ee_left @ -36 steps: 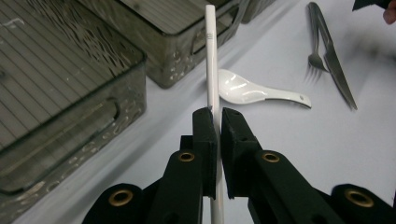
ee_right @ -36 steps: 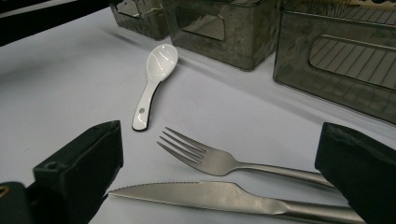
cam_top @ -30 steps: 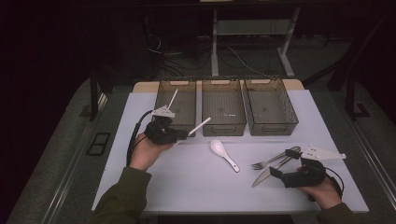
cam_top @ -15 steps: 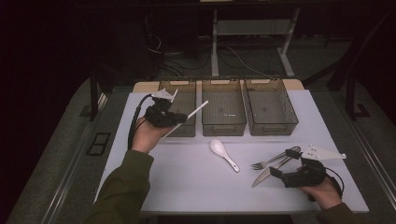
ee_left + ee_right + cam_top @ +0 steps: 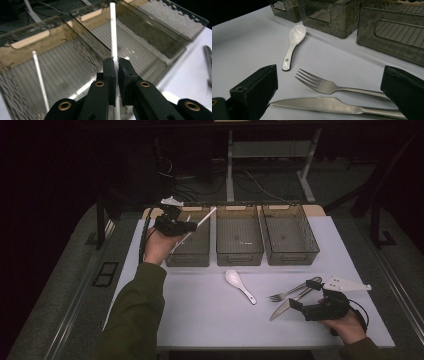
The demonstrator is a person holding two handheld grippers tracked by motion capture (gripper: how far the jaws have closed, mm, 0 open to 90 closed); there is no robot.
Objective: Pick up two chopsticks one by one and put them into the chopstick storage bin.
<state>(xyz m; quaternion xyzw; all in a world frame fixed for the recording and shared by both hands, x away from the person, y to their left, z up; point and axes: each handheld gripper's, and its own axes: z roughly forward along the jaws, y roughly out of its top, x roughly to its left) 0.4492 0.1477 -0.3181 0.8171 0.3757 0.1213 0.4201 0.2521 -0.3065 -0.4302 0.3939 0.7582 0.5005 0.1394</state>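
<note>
My left gripper hangs over the left smoked-plastic bin, shut on a thin white chopstick that slants up toward the middle bin. In the left gripper view the jaws pinch the chopstick, and a second white chopstick lies on the bin floor below. My right gripper rests at the table's front right, open, its jaws standing either side of a steel fork and a serrated knife, gripping neither.
Three bins stand in a row at the back; the middle bin and right bin look empty. A white ceramic spoon lies mid-table, also the spoon beyond the fork. The white tabletop ends close behind the bins.
My left hand has carried the chopstick up and away from the table's front, from in front of the left bin to above it. The right hand has stayed put.
</note>
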